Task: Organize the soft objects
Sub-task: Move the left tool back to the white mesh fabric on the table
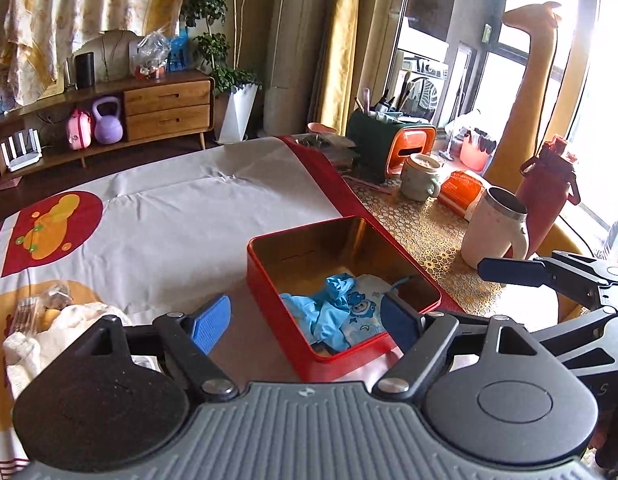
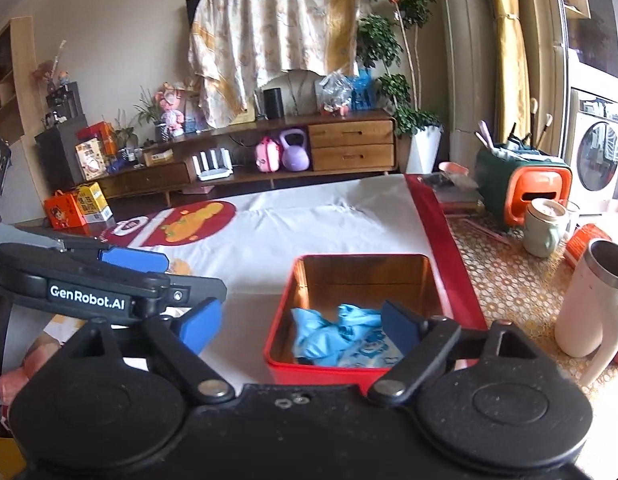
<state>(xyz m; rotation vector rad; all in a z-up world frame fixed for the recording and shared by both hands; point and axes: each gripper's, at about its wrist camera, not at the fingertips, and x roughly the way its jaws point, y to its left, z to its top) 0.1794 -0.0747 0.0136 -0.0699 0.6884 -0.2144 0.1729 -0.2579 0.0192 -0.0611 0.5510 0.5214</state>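
A red tin box with a gold inside stands on the white cloth-covered table. In it lie a crumpled light blue glove and a blue cartoon-print face mask. My left gripper hangs open just above the box's near left corner, nothing between its blue pads. My right gripper is open too, over the near edge of the box, above the glove, holding nothing. A white soft cloth lies left of the box.
A white steel-rimmed mug, a dark red bottle, a green cup and a green-orange brush holder crowd the patterned mat right of the box. Small wrapped packets sit by the white cloth.
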